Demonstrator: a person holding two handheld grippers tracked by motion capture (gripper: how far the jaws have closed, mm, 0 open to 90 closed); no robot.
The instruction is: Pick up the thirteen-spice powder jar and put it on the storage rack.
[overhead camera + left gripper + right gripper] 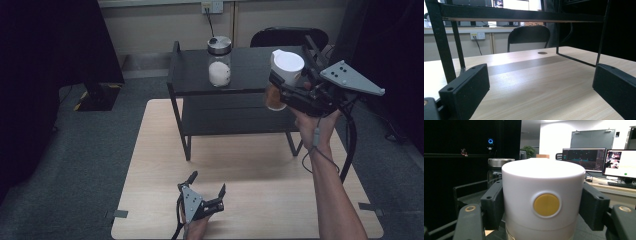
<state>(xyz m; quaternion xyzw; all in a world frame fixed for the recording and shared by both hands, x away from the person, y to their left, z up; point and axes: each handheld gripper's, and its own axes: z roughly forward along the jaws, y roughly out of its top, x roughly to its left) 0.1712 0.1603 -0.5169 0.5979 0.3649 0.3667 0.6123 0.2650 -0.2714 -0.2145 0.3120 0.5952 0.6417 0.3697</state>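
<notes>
Right gripper [278, 84] clamps a white-lidded jar [280, 80] by its lid (yellow dot faces the gripper camera), orange-brown contents below. Jar is upright, long axis vertical, in the air at the shelf's [250, 75] right front edge. Glass jar [219, 62] on the shelf holds white powder. Left gripper [206, 186] is released, low over the worktop [250, 200].

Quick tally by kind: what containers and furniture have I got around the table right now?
Jars with metal lid: 1
Jars with white lid, gripped by the right gripper: 1
Black shelf racks: 1
Chairs: 1
Total: 4
</notes>
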